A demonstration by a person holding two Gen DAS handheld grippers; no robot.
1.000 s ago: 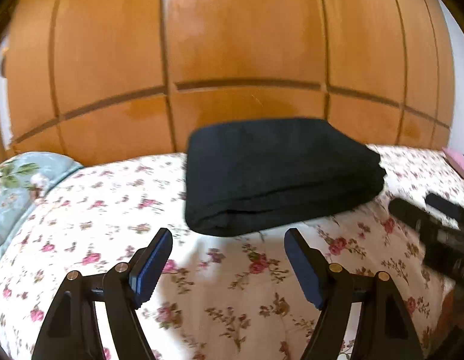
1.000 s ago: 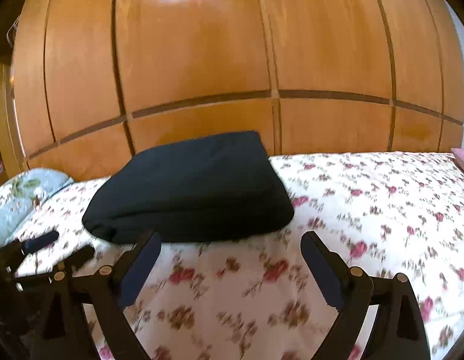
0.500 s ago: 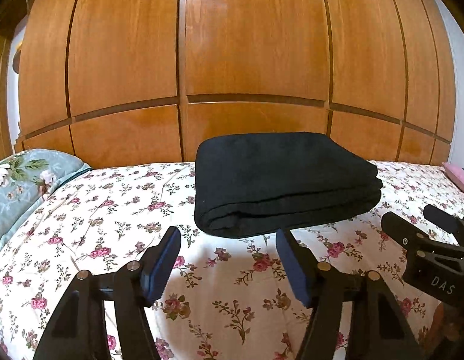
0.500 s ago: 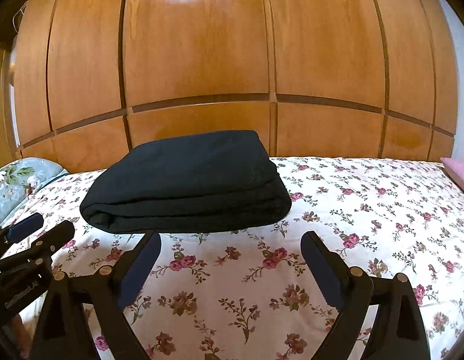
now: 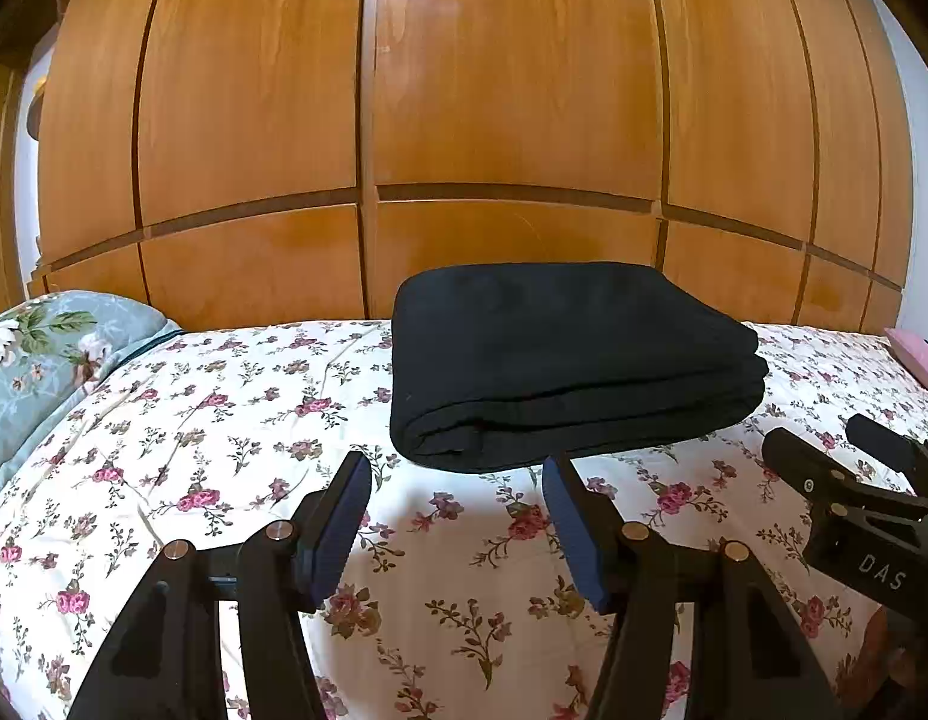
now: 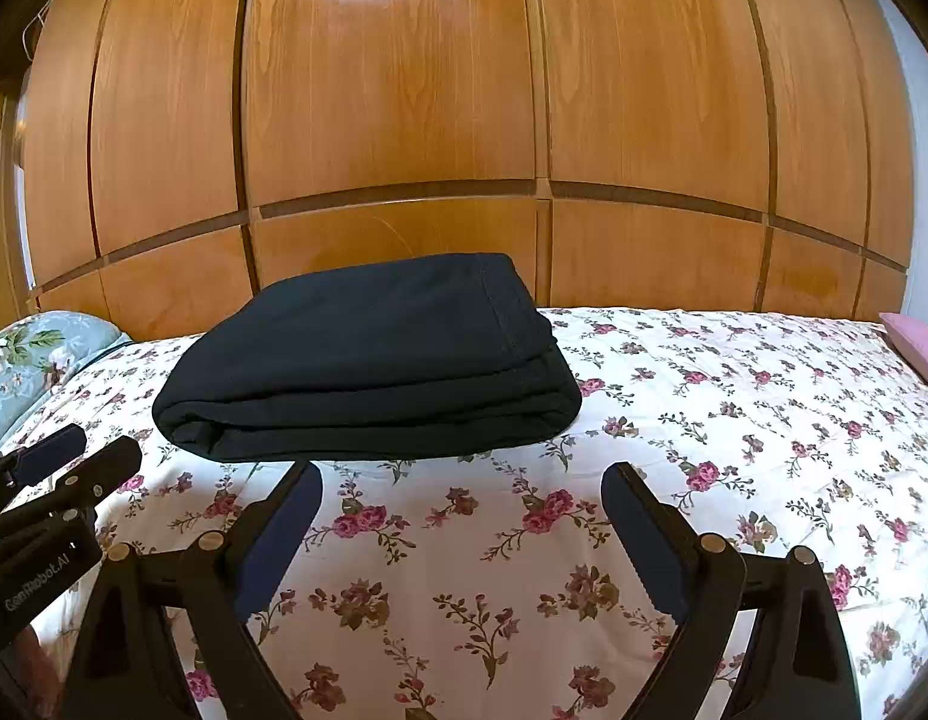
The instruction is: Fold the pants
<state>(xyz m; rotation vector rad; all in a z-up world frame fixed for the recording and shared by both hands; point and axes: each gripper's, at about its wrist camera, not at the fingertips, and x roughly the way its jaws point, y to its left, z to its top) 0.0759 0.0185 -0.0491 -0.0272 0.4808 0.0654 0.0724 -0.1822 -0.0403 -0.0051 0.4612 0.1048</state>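
Lying folded on the bedspread [image 5: 224, 420], black pants [image 5: 560, 360] untouched by tongs

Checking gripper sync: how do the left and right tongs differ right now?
Left tongs: narrower gap, jaws closing with nothing between them. Right tongs: jaws stand wider.
The folded black pants lie ahead and slightly to the right of the left tongs, ahead and to the left of the right tongs.
Shared: both empty, short of the pants, over the floral bedspread.
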